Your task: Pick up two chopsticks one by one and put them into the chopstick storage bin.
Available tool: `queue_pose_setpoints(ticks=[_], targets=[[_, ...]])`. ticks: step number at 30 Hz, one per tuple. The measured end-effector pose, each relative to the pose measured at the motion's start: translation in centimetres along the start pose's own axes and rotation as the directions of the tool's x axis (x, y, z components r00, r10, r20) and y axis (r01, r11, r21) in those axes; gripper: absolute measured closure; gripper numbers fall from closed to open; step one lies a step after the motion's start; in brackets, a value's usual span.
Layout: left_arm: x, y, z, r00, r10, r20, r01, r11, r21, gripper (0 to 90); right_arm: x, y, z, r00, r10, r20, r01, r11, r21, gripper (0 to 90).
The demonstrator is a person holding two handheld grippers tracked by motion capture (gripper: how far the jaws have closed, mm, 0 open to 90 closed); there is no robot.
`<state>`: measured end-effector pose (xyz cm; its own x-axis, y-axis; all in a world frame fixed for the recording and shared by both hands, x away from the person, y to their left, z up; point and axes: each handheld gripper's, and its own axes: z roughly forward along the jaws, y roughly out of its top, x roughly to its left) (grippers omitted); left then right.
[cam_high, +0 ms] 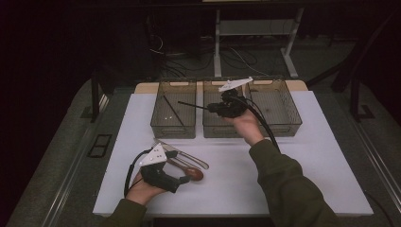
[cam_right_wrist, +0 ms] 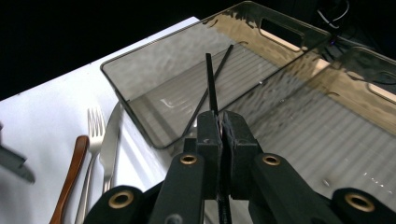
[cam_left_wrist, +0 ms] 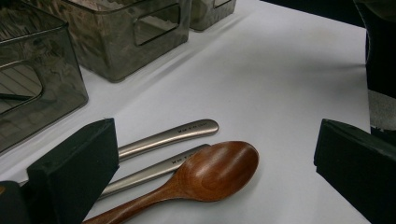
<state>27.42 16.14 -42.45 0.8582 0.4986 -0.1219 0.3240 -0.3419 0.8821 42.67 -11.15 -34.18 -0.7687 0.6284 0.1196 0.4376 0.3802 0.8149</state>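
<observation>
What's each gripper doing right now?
Left gripper: open, holding nothing, by the wooden spoon.
Right gripper: closed on a black chopstick.

A white rectangular tabletop [cam_high: 302,156] sits in a dim room, lit from above. Grey carpeted floor [cam_high: 61,156] surrounds it. Behind, a white metal desk frame [cam_high: 218,42] stands over tangled black cables [cam_high: 236,59] in deep shadow

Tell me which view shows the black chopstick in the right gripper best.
The right gripper view: the black chopstick runs straight out from the right gripper, whose jaws are shut on it, above the left bin. The high view shows it as a thin dark line sticking out of the gripper toward that bin.
</observation>
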Motion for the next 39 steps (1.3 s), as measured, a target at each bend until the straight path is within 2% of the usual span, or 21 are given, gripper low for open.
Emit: queue_pose_setpoints(ticks=[7, 13, 21, 25, 31, 39], targets=[[0.1, 0.0, 0.0, 1.0, -0.001, 0.007, 0.001, 1.0, 0.001, 0.0, 0.3, 1.4, 3.6, 1.0, -0.001, -0.002, 0.001, 0.999, 0.046, 84.9], [0.1, 0.0, -0.1, 1.0, -0.002, 0.009, 0.002, 1.0, -0.008, 0.0, 0.8, 2.7, 6.1, 0.9996, -0.016, 0.022, 0.015, 0.997, 0.082, 84.9], [0.2, 0.0, -0.1, 0.9999, -0.004, 0.013, 0.004, 0.9999, -0.014, 0.0, 0.8, 3.8, 9.1, 0.9987, -0.006, 0.051, 0.0, 0.993, 0.12, 84.9], [0.2, 0.0, -0.1, 0.9998, -0.01, 0.016, 0.01, 0.9998, -0.015, 0.0, 0.9, 3.9, 10.3, 0.9976, 0.017, 0.068, -0.025, 0.992, 0.127, 84.9], [0.2, 0.1, 0.0, 0.9998, -0.01, 0.019, 0.01, 0.9998, -0.018, 0.0, 1.1, 3.9, 11.7, 0.9952, 0.017, 0.096, -0.03, 0.99, 0.134, 84.9], [0.3, 0.0, 0.1, 0.9996, -0.01, 0.025, 0.01, 0.9998, -0.015, 0.0, 1.6, 3.8, 12.7, 0.9951, 0.019, 0.097, -0.033, 0.99, 0.139, 83.9]])
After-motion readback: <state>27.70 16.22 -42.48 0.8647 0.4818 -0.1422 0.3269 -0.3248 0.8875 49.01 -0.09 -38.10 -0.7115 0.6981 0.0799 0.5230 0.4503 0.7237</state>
